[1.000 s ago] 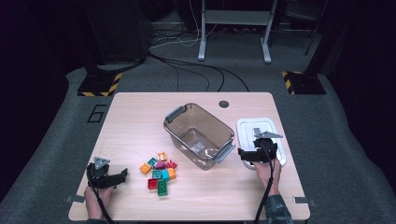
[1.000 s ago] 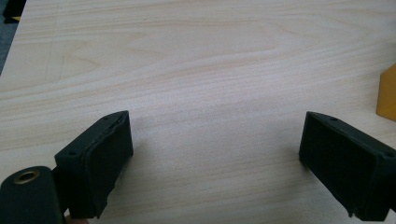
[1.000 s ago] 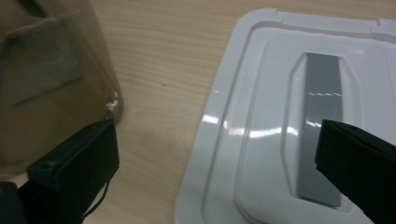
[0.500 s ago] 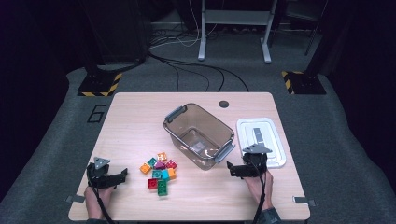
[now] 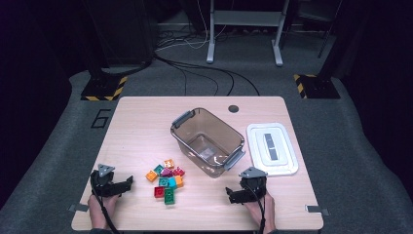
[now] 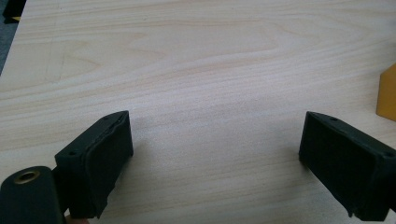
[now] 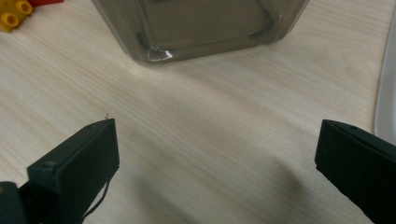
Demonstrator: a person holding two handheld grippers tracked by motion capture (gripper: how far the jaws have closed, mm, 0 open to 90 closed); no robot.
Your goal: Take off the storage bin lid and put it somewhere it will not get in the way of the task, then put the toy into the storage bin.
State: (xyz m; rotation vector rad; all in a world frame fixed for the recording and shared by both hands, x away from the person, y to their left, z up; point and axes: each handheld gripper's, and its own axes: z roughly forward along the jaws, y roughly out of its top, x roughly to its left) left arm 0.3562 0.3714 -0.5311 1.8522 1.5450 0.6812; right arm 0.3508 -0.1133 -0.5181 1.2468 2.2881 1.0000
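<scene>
Plastic blocks [image 5: 166, 181] lie in a heap between my two grippers, touching neither. My left gripper [image 5: 127, 182] is wide open with nothing in it, my right gripper [image 5: 229, 195] too (bare wood between its jaws), just below the bin [image 5: 207, 141].

Bricks [image 5: 166, 182] left of bin [image 5: 208, 142], lid [image 5: 271, 148] right of bin
</scene>
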